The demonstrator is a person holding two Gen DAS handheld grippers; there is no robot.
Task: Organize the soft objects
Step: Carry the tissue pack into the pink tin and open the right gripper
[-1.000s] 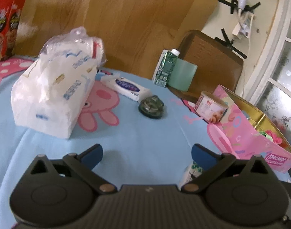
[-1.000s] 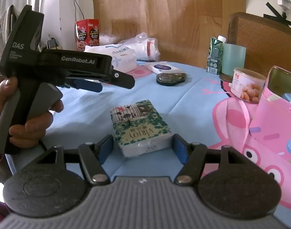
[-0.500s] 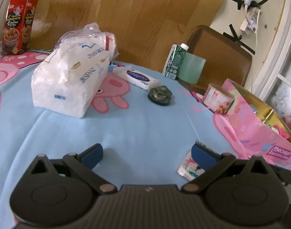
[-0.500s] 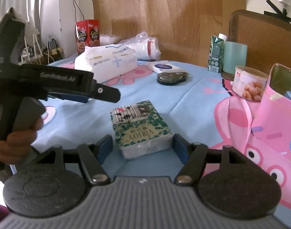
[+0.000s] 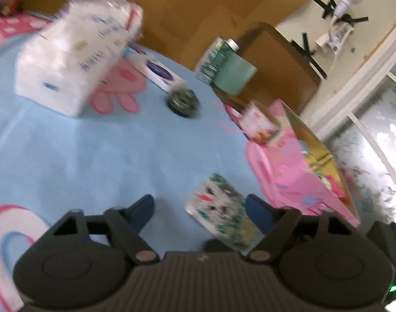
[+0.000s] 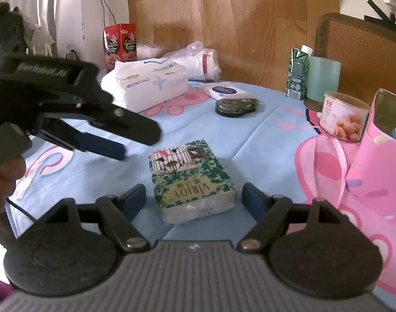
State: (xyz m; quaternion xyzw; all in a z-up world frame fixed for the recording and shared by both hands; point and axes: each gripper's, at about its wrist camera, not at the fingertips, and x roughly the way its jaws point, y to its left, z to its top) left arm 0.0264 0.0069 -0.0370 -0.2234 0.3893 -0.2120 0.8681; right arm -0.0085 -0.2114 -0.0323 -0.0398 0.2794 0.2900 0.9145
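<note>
The green tissue pack [image 6: 191, 179] lies flat on the tabletop [image 6: 263, 135], btwn the fingers [image 6: 134, 199] of the right gripper [image 6: 194, 199], which are spreading & don't touch it. Step looks like release/hand-off of the pack. The left gripper [image 5: 199, 209] is narrowing w/ the pack just by its right finger, not yet pinched. Next move likely needs the left gripper centred over the pack before clamping. Beyond: big white tissue pack [image 6: 148, 84], pink tin [image 6: 380, 156], wood-panel wall [image 6: 224, 13], chair [image 6: 364, 49]
</note>
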